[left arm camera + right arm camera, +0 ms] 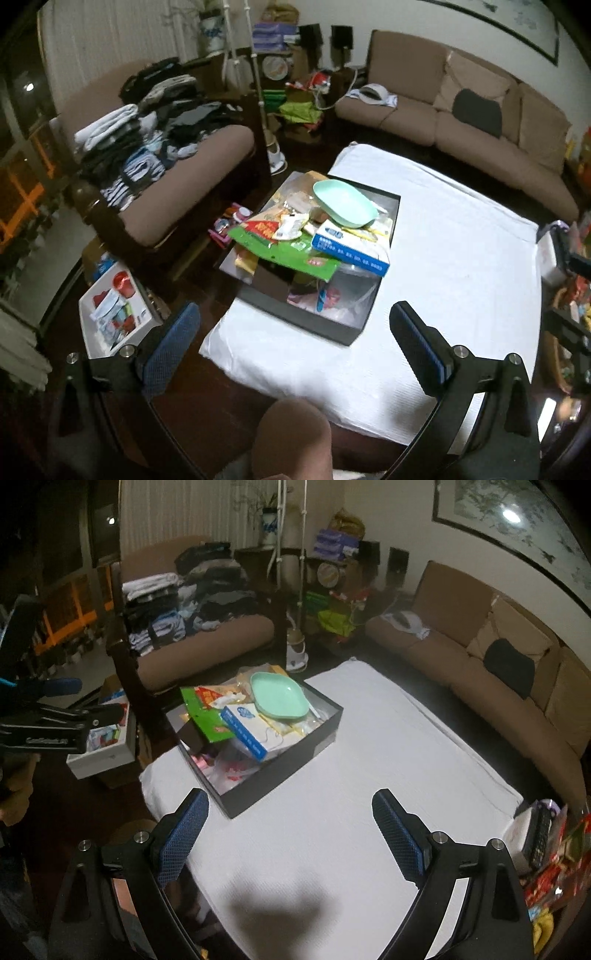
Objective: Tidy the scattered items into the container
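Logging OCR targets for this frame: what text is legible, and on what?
No text reads clearly.
Blue and white box: rows of print, too blurred.
Green packet: red label, unreadable.
Left gripper body: pale lettering, too blurred.
Red packet: print unreadable.

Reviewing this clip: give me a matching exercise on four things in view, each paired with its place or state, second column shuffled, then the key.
Things
1. mint green dish
2. blue and white box
3. black container
4. right gripper

Places or states
A. open, nothing between its fingers
B. on the white cloth, heaped with items
C. topmost on the heap, at the far end of the container
D. on the heap under the dish's near edge, overhanging toward the near side

Pairs: 1-C, 2-D, 3-B, 4-A
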